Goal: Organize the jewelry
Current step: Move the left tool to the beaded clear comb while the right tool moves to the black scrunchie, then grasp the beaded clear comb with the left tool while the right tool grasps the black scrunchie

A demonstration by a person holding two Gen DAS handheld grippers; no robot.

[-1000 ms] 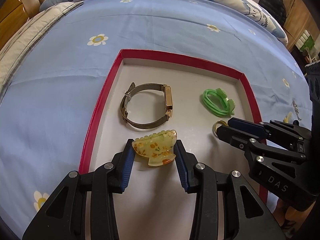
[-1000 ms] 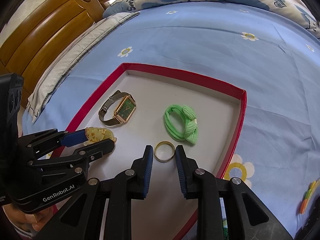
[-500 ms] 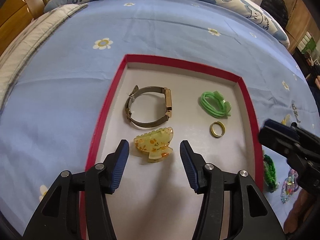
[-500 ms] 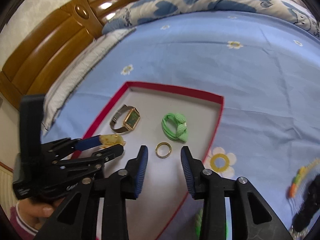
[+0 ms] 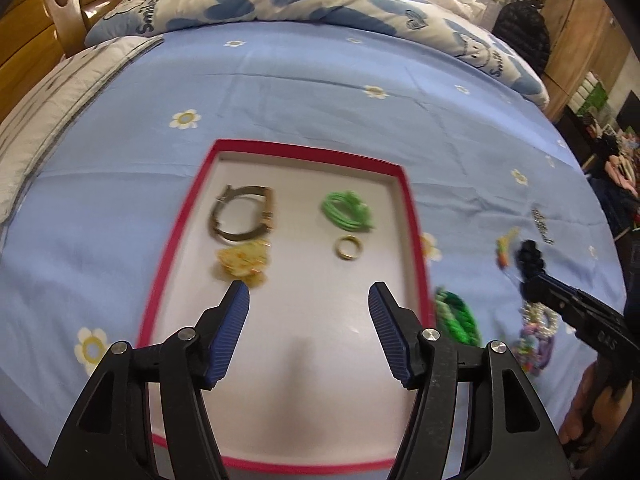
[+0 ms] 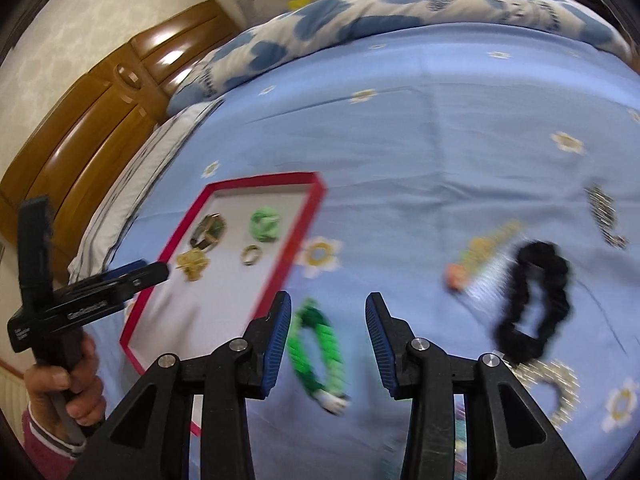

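In the left wrist view, the left gripper (image 5: 309, 294) is seen with its jaws spread wide and nothing held between them, poised over the near half of a red-rimmed tray (image 5: 413, 216) that lies on the bed's blue flowered sheet (image 5: 280, 96). Four pieces are laid in the tray: a mesh-band watch (image 5: 244, 214) at the far left, a yellow hair claw (image 5: 242, 262) just beside it on the near side, a light green hair tie (image 5: 347, 210) at the far right, and a gold ring (image 5: 349, 247) near that tie. Outside the tray's right rim, a dark green bracelet (image 5: 458, 316) is seen on the sheet, with a black scrunchie (image 5: 530, 256) and a beaded bracelet (image 5: 538, 340) further right. The right gripper (image 5: 532, 282) is caught at the right edge; the state of its jaws cannot be told from here.

In the right wrist view, which is blurred, the right gripper (image 6: 328, 314) is shown with its jaws wide apart and empty, set over the dark green bracelet (image 6: 318, 354), which lies on the sheet between the two fingers without being touched. The tray (image 6: 292, 252) is seen to the left, with the watch (image 6: 209, 232), hair claw (image 6: 193, 264), ring (image 6: 251, 255) and light green hair tie (image 6: 265, 224) inside it. The black scrunchie (image 6: 532, 300) lies to the right on the sheet (image 6: 400, 128), a small colourful clip (image 6: 478, 256) beside it. The left gripper (image 6: 156, 270) is held over the tray's left edge.
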